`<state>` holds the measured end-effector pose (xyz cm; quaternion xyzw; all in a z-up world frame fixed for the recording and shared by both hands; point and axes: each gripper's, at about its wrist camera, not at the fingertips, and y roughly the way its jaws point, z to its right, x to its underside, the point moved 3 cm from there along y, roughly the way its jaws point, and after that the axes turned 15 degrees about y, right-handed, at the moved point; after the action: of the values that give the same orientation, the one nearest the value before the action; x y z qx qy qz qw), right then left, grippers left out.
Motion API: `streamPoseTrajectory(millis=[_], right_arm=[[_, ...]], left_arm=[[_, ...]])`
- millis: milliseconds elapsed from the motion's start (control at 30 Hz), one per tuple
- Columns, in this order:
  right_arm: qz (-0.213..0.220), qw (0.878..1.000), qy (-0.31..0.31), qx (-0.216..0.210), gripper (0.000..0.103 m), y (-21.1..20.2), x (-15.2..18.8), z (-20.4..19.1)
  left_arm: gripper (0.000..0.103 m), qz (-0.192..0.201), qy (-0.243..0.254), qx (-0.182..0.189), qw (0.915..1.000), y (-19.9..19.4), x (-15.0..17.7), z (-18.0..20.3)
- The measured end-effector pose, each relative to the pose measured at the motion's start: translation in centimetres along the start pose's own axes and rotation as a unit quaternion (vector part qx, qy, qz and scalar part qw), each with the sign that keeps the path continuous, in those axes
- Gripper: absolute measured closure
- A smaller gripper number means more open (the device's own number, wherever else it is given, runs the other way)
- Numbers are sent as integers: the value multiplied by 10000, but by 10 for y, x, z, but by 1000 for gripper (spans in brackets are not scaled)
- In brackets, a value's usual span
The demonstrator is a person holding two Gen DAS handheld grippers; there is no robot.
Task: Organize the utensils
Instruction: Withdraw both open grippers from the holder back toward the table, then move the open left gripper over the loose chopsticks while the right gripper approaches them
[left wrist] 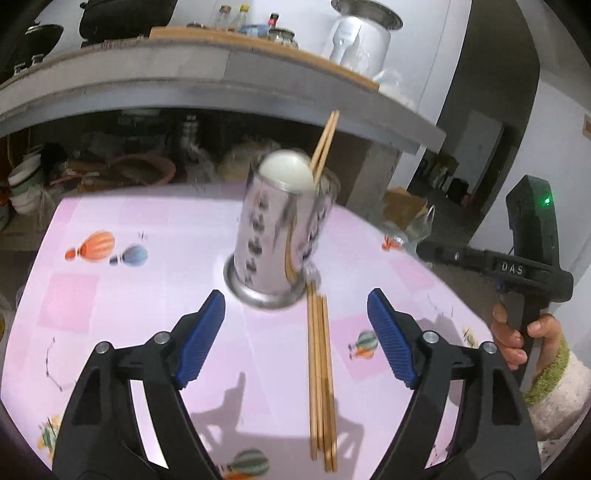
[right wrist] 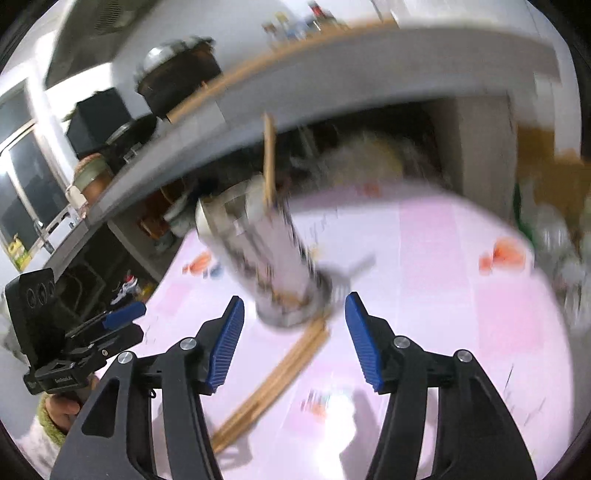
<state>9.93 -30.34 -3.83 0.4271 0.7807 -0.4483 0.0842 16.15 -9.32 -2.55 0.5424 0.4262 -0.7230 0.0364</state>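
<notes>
Chopsticks [left wrist: 322, 373] are laid flat on the pink table [left wrist: 110, 295], far ends touching the base of a metal utensil holder [left wrist: 280, 236], where a white spoon [left wrist: 286, 171] and two more chopsticks are stood. Left gripper [left wrist: 295, 336] fingers are spread, nothing pinched. Right gripper [right wrist: 293, 339] fingers are spread too, empty, just near of the holder.

home kitchen | pots [left wrist: 127, 18], bottles [left wrist: 242, 16] on counter [left wrist: 147, 70]
</notes>
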Motion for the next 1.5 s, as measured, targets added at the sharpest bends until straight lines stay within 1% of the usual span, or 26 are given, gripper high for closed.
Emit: streamPoseTrajectory(millis=[133, 200, 267, 333, 367, 400, 533, 667, 833, 1267, 1300, 1333, 1400, 1500], right_arm=[[-673, 9970, 353, 161, 47, 31, 34, 12], [-941, 9946, 376, 222, 47, 46, 46, 11], [-1200, 9915, 359, 349, 50, 63, 56, 7], [-1388, 9884, 332, 510, 55, 79, 64, 4], [-1431, 9874, 338, 588, 56, 84, 66, 5], [-1470, 9862, 351, 681, 60, 90, 67, 6], [-1525, 9820, 397, 1041, 72, 106, 69, 8], [-1439, 9803, 205, 1341, 74, 112, 66, 5], [-1402, 9775, 46, 1573, 76, 114, 64, -1], [-1377, 9724, -192, 1875, 76, 126, 60, -11], [-1365, 9710, -259, 1943, 77, 127, 60, -12], [-1338, 9681, -401, 2078, 84, 128, 60, -14], [-1381, 9642, -618, 2180, 85, 130, 61, -17], [-1453, 9618, -690, 2217, 85, 128, 60, -14]], left_arm=[[25, -368, -144, 42, 9992, 9, 25, 6], [23, -591, -217, 8, 9980, 15, 38, 7], [23, -854, -241, -67, 9960, 23, 51, 6], [22, -1140, -220, -203, 9930, 30, 65, 3], [22, -1245, -222, -246, 9917, 34, 70, 2], [22, -1341, -243, -300, 9902, 37, 75, 0], [22, -1601, -291, -394, 9859, 47, 90, -7], [19, -1694, -266, -414, 9843, 52, 96, -5], [19, -1688, -250, -417, 9844, 56, 96, -7], [18, -1628, -431, -392, 9849, 51, 97, -13], [18, -1618, -443, -398, 9850, 50, 98, -14], [18, -1606, -455, -411, 9851, 49, 97, -14], [18, -1598, -468, -420, 9852, 48, 97, -15], [18, -1558, -495, -409, 9857, 46, 96, -16]])
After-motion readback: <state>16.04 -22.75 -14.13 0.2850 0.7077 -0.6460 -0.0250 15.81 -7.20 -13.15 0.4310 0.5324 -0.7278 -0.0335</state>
